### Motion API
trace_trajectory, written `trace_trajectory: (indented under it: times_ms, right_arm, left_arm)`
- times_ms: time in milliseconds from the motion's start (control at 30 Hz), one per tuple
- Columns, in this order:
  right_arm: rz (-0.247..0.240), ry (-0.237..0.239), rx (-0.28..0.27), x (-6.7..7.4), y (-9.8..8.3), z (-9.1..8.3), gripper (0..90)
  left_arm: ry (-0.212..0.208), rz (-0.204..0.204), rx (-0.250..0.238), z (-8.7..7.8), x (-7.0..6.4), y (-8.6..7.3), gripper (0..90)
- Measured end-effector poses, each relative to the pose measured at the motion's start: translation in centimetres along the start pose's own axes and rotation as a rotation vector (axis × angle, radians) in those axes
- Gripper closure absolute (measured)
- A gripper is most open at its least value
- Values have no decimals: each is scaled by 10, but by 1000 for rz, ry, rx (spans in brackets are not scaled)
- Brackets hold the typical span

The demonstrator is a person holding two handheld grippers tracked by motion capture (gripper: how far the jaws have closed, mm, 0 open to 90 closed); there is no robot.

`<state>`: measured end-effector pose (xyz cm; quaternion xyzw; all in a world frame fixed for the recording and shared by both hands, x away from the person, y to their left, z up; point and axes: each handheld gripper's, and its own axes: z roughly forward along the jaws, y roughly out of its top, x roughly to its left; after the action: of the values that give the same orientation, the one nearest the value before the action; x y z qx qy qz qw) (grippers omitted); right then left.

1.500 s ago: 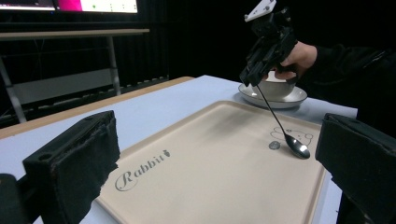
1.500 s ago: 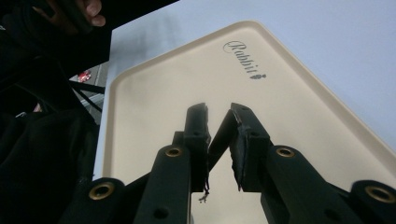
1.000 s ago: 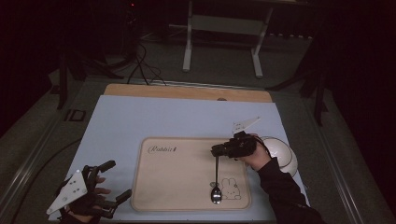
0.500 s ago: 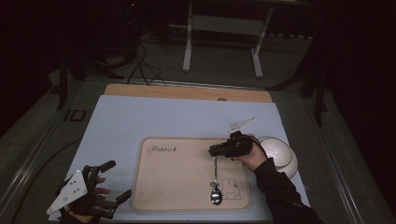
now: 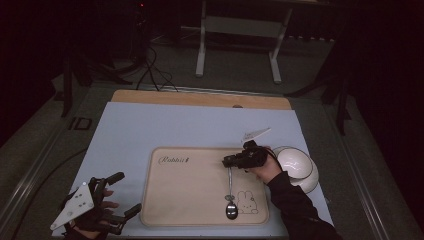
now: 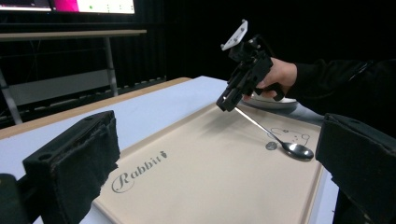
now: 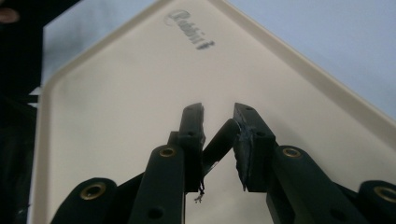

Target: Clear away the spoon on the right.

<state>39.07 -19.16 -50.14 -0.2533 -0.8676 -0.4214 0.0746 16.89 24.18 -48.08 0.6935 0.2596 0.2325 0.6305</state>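
**Spoon down on the tray, not yet let go**

The right tool (image 5: 231,161) grips the spoon (image 5: 230,197) by its handle end; the bowl rests on the tray (image 5: 190,200) beside the rabbit print. Releasing seems all that remains. The left tool (image 5: 122,195) rests spread apart and empty on the table (image 5: 175,125).

One beige rectangular tray (image 5: 195,200). One metal spoon (image 5: 230,197). Perhaps two stacked white bowls (image 5: 295,165); the dim view blurs them.

Black sleeve (image 5: 295,205); black tools with brass screws (image 7: 167,152).
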Motion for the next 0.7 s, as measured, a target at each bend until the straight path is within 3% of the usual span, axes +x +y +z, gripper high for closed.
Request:
trace_trajectory:
  times_ms: [233,400,700]
  right_arm:
    - [14,-22,15,-2,-2,7,731]
    - [59,-41,19,-4,-5,11,716]
    - [95,-111,43,-8,-11,18,693]
  left_arm:
    - [1,1,1,0,0,0,0]
    - [-4,2,-1,0,0,0,0]
    - [-6,3,0,0,0,0,0]
